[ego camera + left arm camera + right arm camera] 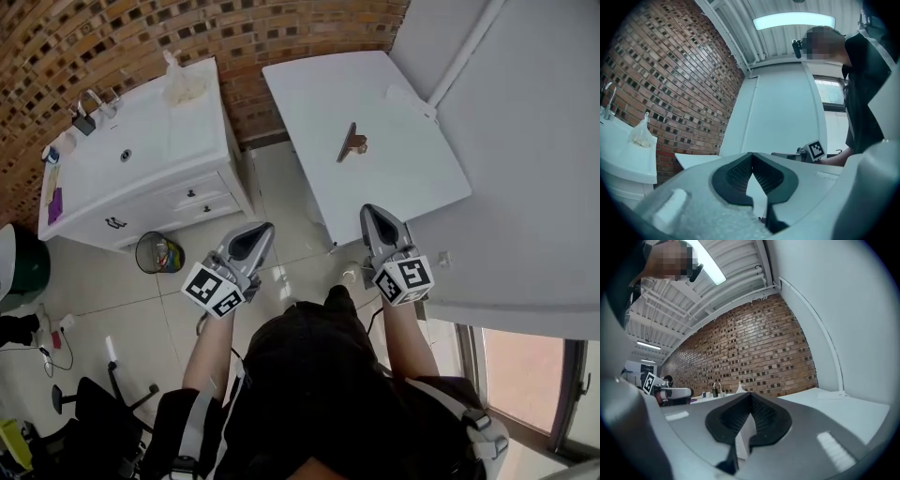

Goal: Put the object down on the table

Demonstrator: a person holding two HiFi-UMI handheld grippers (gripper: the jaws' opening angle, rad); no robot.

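Observation:
A small brown object (352, 143) lies on the white table (412, 178), with neither gripper touching it. Both grippers are held in front of the person, short of the table's near edge. The left gripper (265, 228) hangs over the tiled floor, jaws together and nothing between them; in its own view the tips (751, 155) meet. The right gripper (368, 210) is just at the table's near edge, also shut and empty, with its tips (750, 394) meeting in its own view. Each gripper's marker cube (815, 150) shows at the side of the other's view.
A white sink cabinet (141, 159) with a plastic bag (183, 84) on top stands at the left against the brick wall (141, 37). A wire waste basket (157, 253) sits on the floor beside it. A black chair (94, 412) is at the bottom left.

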